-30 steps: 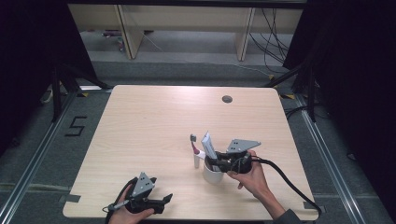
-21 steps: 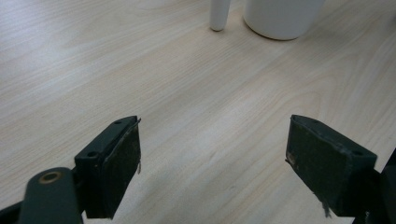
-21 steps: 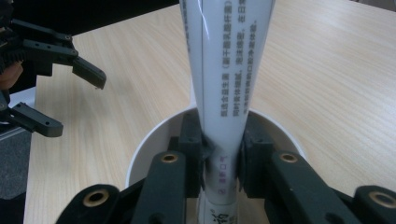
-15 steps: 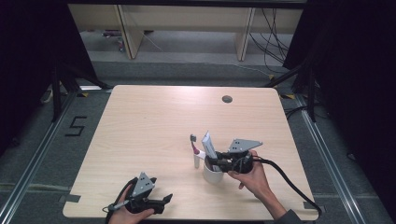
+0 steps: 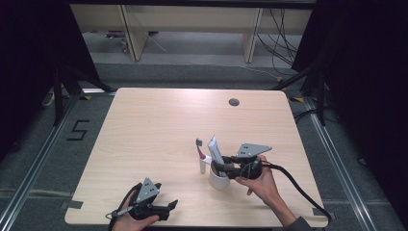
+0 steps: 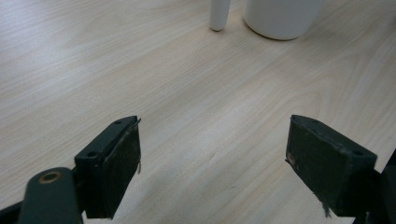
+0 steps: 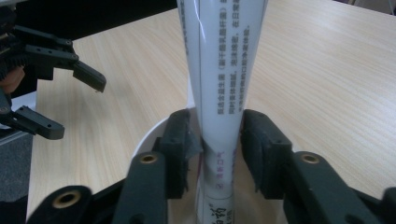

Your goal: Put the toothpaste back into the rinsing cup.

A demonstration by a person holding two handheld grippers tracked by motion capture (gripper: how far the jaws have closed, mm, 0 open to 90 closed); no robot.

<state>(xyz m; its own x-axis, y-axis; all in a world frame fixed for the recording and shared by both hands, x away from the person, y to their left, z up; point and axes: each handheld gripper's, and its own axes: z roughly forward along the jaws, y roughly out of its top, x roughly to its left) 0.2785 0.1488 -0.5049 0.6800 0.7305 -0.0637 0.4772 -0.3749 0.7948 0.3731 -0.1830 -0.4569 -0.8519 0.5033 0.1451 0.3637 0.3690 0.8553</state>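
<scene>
A white cup (image 5: 219,182) stands on the table at the front right, with a white toothpaste tube (image 5: 214,149) upright in it. My right gripper (image 5: 219,166) reaches level over the cup's rim. In the right gripper view the tube (image 7: 224,70) rises between the jaws of the right gripper (image 7: 222,140), above the cup's rim (image 7: 144,135). Those jaws have just been opening; their pads stand close beside the tube, open. A toothbrush (image 5: 198,153) stands upright just left of the cup. My left gripper (image 5: 171,207) rests open at the front edge with nothing between its fingers.
The light wooden table (image 5: 159,125) has a small round cable hole (image 5: 234,102) at the back. In the left gripper view the left gripper (image 6: 215,163) faces bare wood, with the cup (image 6: 280,18) and the toothbrush's white base (image 6: 219,14) farther off.
</scene>
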